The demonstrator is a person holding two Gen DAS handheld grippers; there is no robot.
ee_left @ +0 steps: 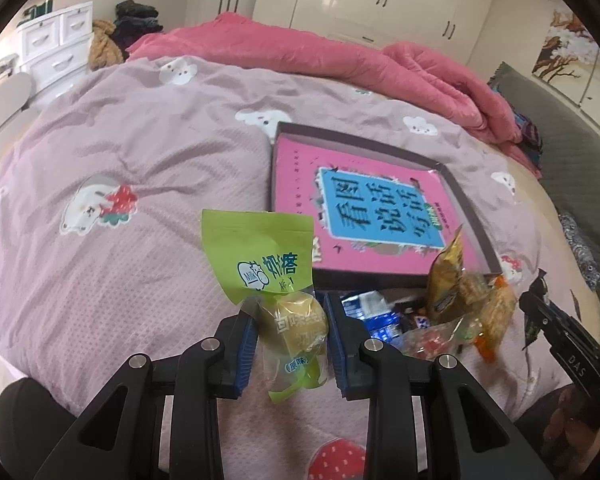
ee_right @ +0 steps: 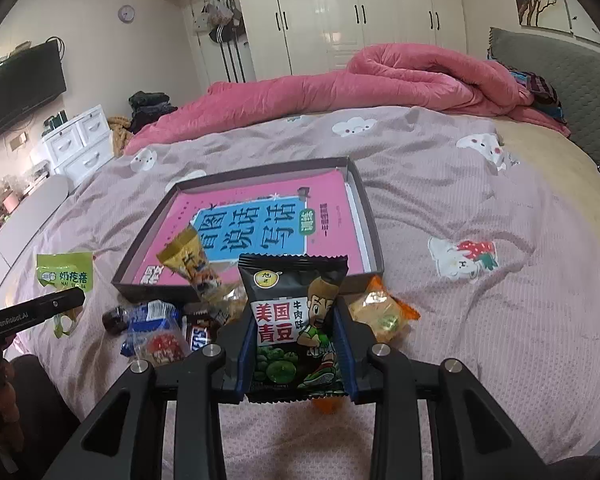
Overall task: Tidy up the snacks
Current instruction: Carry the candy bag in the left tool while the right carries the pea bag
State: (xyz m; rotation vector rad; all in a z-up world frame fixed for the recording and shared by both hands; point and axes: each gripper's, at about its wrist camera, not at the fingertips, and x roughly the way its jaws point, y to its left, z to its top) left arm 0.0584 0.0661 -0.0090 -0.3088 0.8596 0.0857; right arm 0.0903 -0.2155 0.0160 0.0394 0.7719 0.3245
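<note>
My left claw (ee_left: 290, 344) pinches a crinkly green plastic sachet with a clear window (ee_left: 278, 280), lifted off the mauve waffle-weave bedspread (ee_left: 100, 152); my right claw (ee_right: 296, 350) clamps a glossy black foil pea packet (ee_right: 296, 320) upright between its blue ribbed pads. I judge both pickups done, so carrying comes next: each packet must go forward over the low rim of the dark cardboard tray (ee_right: 370, 224) just ahead, clearing the loose wrapper heap (ee_right: 160, 328) lying between.
</note>
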